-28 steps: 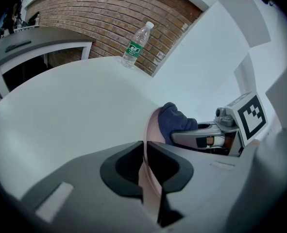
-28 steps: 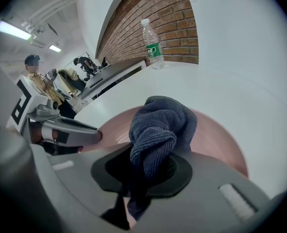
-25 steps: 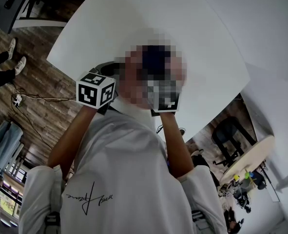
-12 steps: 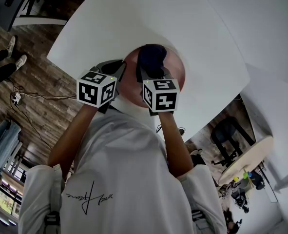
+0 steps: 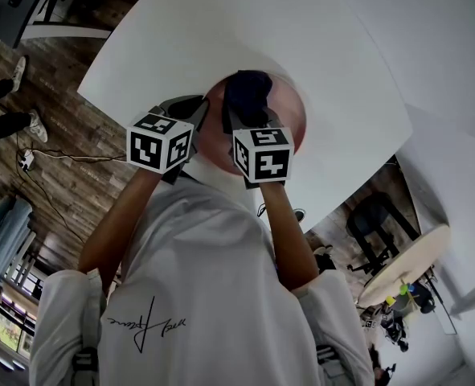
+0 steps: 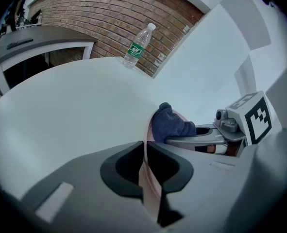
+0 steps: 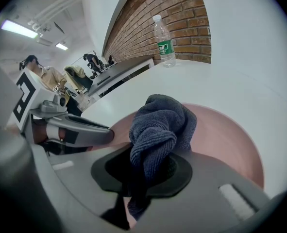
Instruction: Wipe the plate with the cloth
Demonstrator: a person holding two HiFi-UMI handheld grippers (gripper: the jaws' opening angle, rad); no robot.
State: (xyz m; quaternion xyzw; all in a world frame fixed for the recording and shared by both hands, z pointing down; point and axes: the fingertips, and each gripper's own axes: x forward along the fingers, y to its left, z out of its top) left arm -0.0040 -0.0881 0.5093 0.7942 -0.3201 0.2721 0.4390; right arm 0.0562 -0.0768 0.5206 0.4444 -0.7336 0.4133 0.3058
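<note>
Far left in the head view, a wood floor (image 5: 68, 191) with a loose cable (image 5: 52, 161) runs along the white table (image 5: 181, 47). The left gripper (image 6: 145, 152) is clamped on the near rim of the pink plate (image 7: 226, 135), which shows edge-on between its jaws. A dark blue cloth (image 7: 158, 125) sits bunched on the plate's face. The right gripper (image 7: 145, 174), just beside the left one, is closed on that cloth, and a tail of fabric hangs down through its jaws. From above, the two grippers cover the plate's near edge, and the person's arms and white shirt (image 5: 197, 296) fill the lower part of the view. Well beyond the plate, a water bottle (image 6: 137, 43) stands at the table's far side, in front of a brick wall (image 6: 109, 13). Far right, on the floor, stands a black chair (image 5: 378, 219).
</note>
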